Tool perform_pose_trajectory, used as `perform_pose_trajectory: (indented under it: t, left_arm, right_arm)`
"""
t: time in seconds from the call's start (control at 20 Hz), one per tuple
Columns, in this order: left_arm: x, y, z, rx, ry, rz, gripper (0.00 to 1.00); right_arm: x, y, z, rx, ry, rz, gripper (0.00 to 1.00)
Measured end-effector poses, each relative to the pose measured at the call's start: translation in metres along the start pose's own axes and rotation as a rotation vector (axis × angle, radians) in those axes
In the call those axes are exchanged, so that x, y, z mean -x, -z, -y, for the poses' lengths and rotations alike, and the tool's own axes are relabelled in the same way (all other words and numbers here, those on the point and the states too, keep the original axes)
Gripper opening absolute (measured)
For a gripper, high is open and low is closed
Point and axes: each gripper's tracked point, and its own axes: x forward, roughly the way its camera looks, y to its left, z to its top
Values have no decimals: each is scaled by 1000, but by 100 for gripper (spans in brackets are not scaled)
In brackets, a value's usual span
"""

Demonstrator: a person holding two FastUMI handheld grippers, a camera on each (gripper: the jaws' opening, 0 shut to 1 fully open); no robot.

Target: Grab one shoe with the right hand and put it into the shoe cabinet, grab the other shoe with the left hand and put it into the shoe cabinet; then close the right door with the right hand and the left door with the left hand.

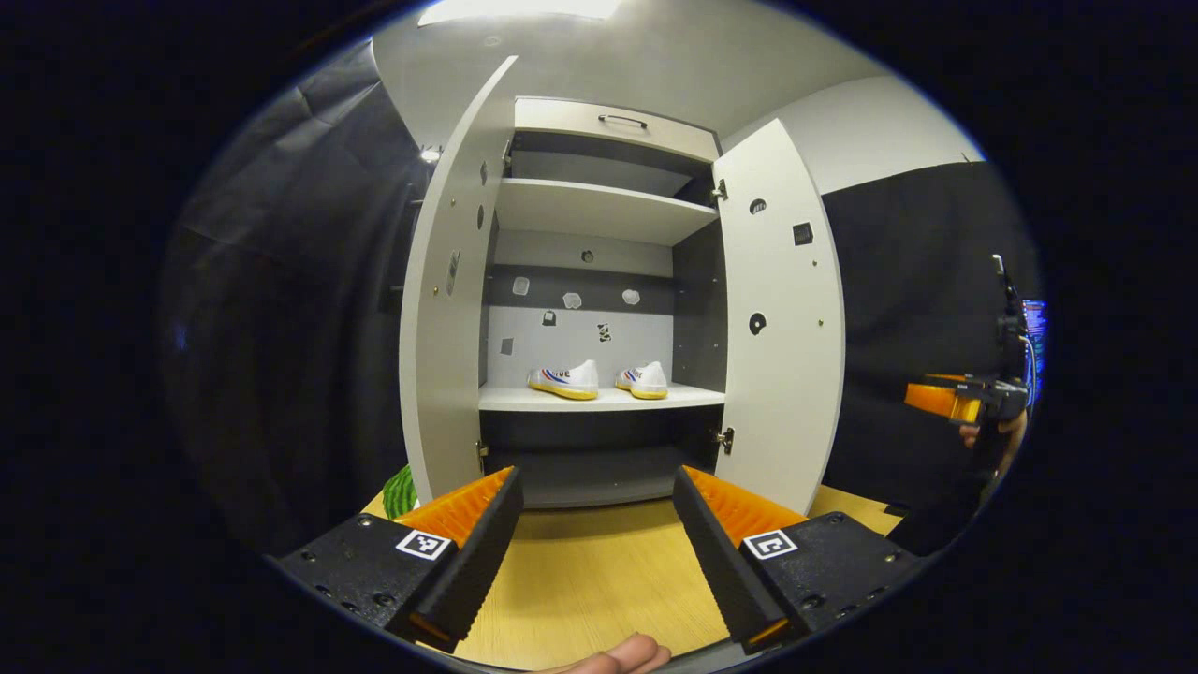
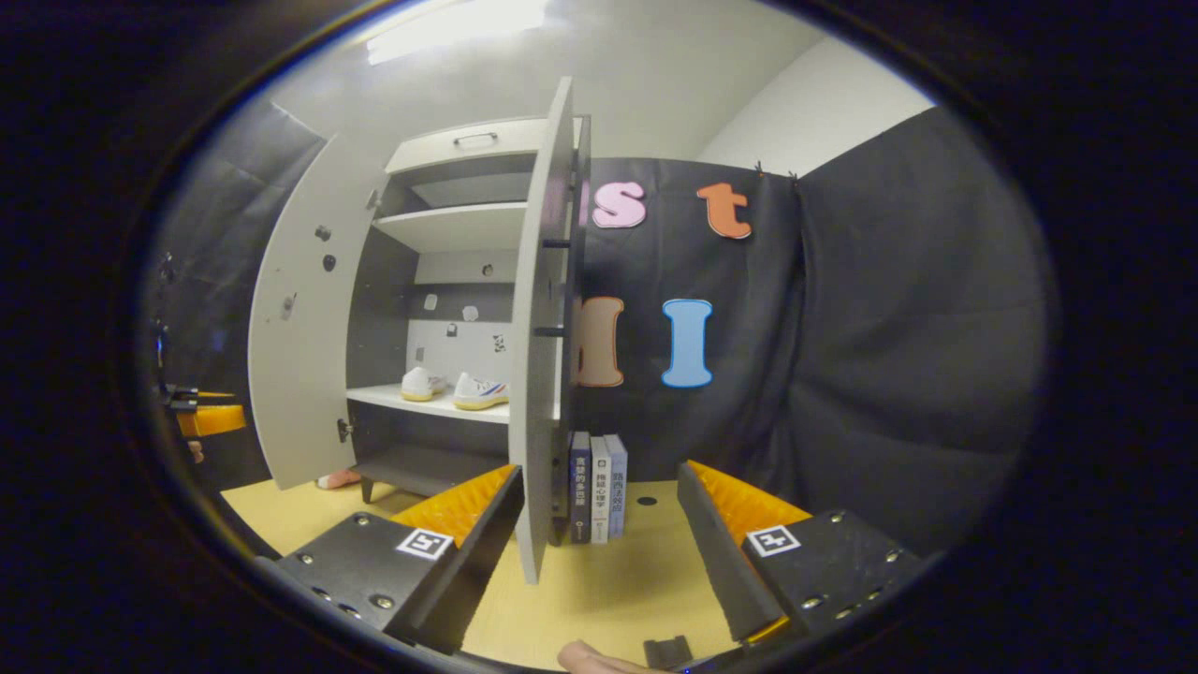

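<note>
Shoe cabinet [image 1: 599,131] is seen standing open on a yellow wood-grain table [image 1: 590,571], both doors swung wide. In the left gripper view, the left door [image 1: 449,309] and right door [image 1: 781,318] frame the interior, w/ two white shoes set side by side on the middle shelf [image 1: 599,400]: left shoe [image 1: 564,379], striped on its side, and right shoe [image 1: 643,380], apart from each other and both w/ yellowish soles. An upper shelf [image 1: 599,211] and a drawer w/ handle [image 1: 622,120] are seen above.

Left gripper [image 1: 596,524] is held in front of the cabinet, fingers spread apart, nothing between them. The right gripper is seen farther off at the right edge of that view, held by a hand [image 1: 997,431].

In the right gripper view, the right gripper [image 2: 599,529] is held w/ its fingers spread wide on either side of the right door's edge, not touching it; nothing is clamped. Three books [image 2: 597,487] are stood upright just beside the cabinet, behind that door. Something green-striped [image 1: 401,491] is seen near the left door's foot; what it is cannot be told.
</note>
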Motion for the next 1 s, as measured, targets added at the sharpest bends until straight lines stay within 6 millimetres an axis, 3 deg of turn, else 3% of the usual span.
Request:
perform_pose_trajectory:
  t: [0.2, 0.5, 0.7, 1.0]
  left_arm:
    - [5, -1, -3, 16, 19, 14, 98]
    - [20, -14, -19, -17, 3, 76, 97]
    - [29, -17, -30, -36, -11, 91, 98]
    - [35, -14, -44, -41, -24, 85, 97]
  right_arm:
    - [-49, -25, 56, 52, 28, 5, 98]
    - [-122, -56, 86, 15, 40, -14, 98]
    - [-146, -78, 72, -5, 33, -17, 98]
    - [-164, -94, 27, 43, -7, -27, 98]
